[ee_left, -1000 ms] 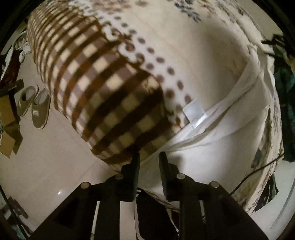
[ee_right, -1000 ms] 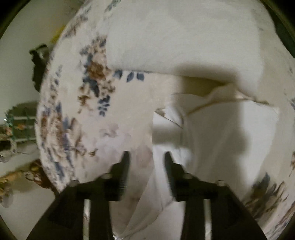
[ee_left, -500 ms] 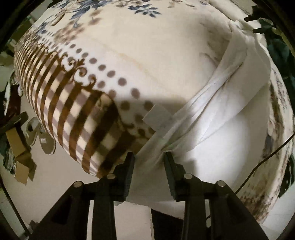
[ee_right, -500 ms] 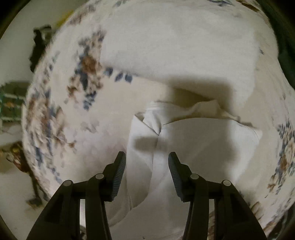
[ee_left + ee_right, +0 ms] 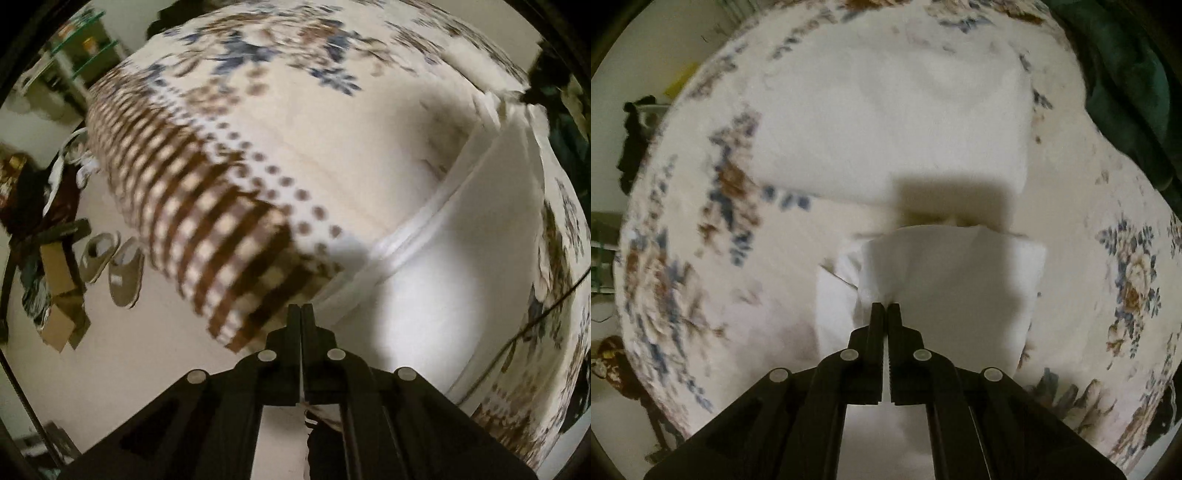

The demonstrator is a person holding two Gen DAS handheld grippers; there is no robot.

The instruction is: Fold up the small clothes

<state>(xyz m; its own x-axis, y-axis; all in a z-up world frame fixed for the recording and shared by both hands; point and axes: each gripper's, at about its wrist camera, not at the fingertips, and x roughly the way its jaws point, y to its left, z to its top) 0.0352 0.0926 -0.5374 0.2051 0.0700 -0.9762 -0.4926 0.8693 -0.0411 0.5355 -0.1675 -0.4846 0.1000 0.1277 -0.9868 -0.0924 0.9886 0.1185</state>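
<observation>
Both grippers pinch a white garment spread on a floral bedspread: left gripper and right gripper, jaws pressed together on cloth at lower centre.

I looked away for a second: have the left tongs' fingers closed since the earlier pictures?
Yes. The left tongs, earlier spread apart at the checked bedspread edge, are now shut on the white garment.

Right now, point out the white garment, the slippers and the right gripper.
white garment (image 5: 960,280), right wrist view, flat upper panel.
slippers (image 5: 110,266), left wrist view, between the pair.
right gripper (image 5: 885,307), right wrist view, fingertips' meeting point.
</observation>
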